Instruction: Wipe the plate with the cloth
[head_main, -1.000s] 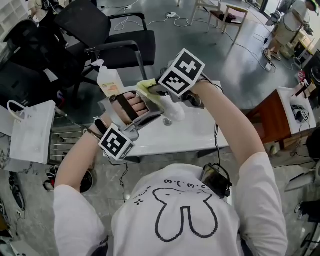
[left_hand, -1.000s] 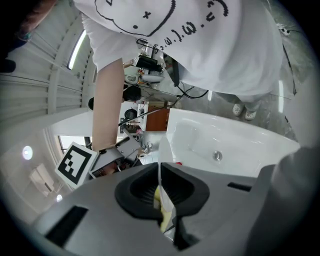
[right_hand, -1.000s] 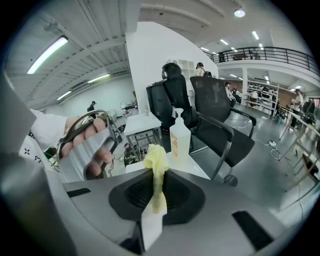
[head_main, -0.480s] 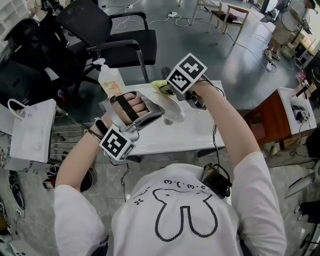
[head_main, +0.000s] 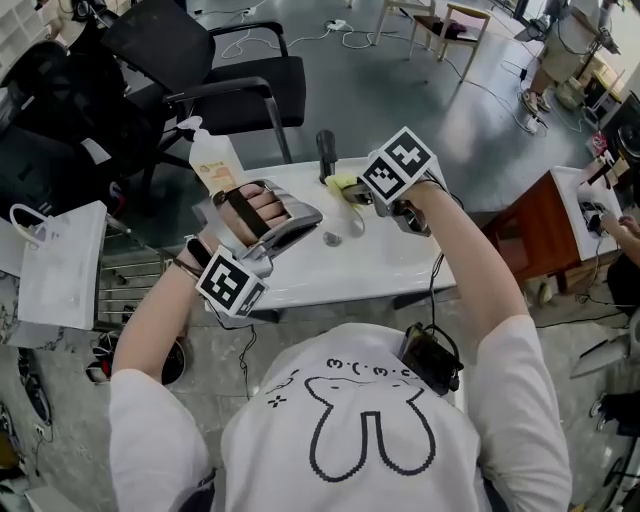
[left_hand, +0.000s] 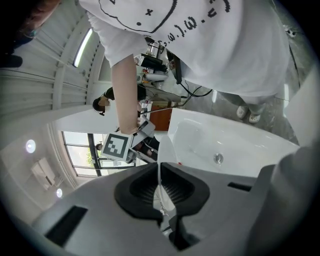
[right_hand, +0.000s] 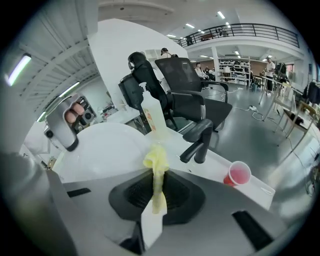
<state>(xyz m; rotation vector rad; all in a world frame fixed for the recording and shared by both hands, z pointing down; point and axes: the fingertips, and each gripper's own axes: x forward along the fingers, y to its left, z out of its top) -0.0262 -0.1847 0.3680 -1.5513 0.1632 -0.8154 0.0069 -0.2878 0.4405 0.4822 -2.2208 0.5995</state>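
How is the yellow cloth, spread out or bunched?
Bunched: the cloth sticks out as a narrow crumpled strip, pinched in the right gripper.

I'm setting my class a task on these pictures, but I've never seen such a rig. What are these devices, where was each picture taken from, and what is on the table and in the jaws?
There is no robot. A person holds a two-jaw tool in each hand. One picture comes from a camera on the person's head, looking down. The other two come from cameras riding on the tools. The left gripper is shut on the rim of a white plate. The right gripper is shut on a yellow cloth. On the white table stand a bottle, a black tap and a red cup.
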